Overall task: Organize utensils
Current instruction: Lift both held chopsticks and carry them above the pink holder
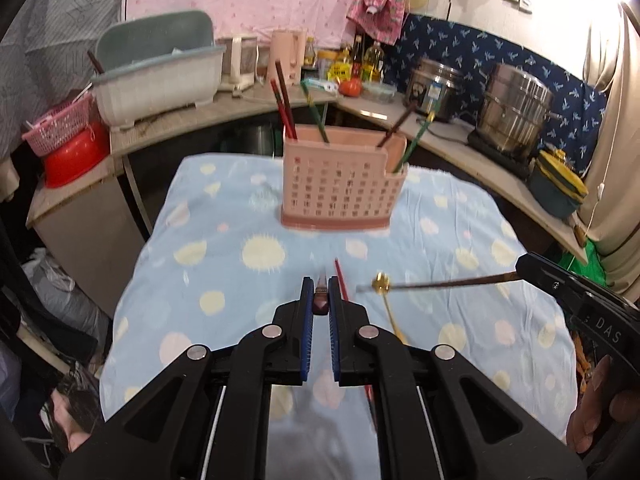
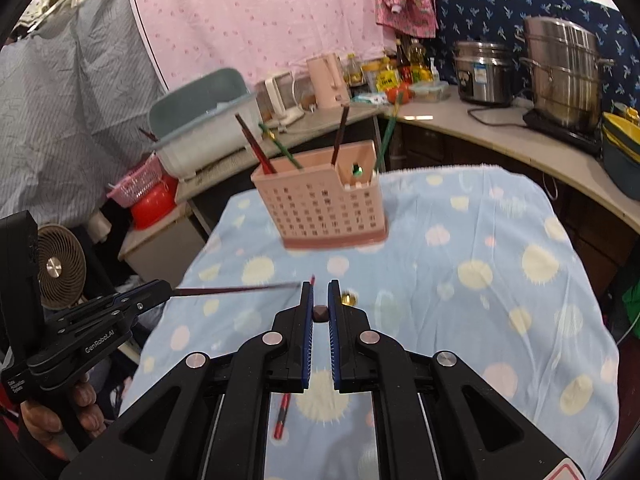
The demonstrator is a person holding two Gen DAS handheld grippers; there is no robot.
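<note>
On the blue cloth with pale dots (image 1: 224, 216) stands a pink plastic holder full of small square holes (image 1: 340, 184). It sits near the far edge of the cloth, well apart from both grippers. Behind it runs a long curved counter (image 1: 472, 152) with a grey-green dish tub (image 1: 160, 76), a pink kettle (image 1: 289, 54), some bottles, a red tomato (image 1: 351, 86) and two shiny steel pots (image 2: 564, 76). A small round fan (image 2: 60, 266) stands low on the left side in the right wrist view.

Five sticks stand up in the holder: three dark red or brown chopsticks and two green ones. One red chopstick (image 1: 342, 278) lies flat on the cloth, partly under the left gripper. A gold spoon (image 1: 390, 306) lies on the cloth beside it. Nothing stands between the grippers and the holder.

Each hand holds one black gripper with blue pads. The left gripper (image 1: 321, 300) has its fingers close together, and they squeeze a dark brown chopstick (image 1: 321, 298) that points forward toward the holder. In the right wrist view this stick (image 2: 236, 289) sticks out sideways from that gripper. The right gripper (image 2: 320, 304) also has its fingers close together, pinching another dark chopstick (image 2: 320, 314) by its end. From the left wrist view that stick (image 1: 444, 282) reaches across above the gold spoon.
</note>
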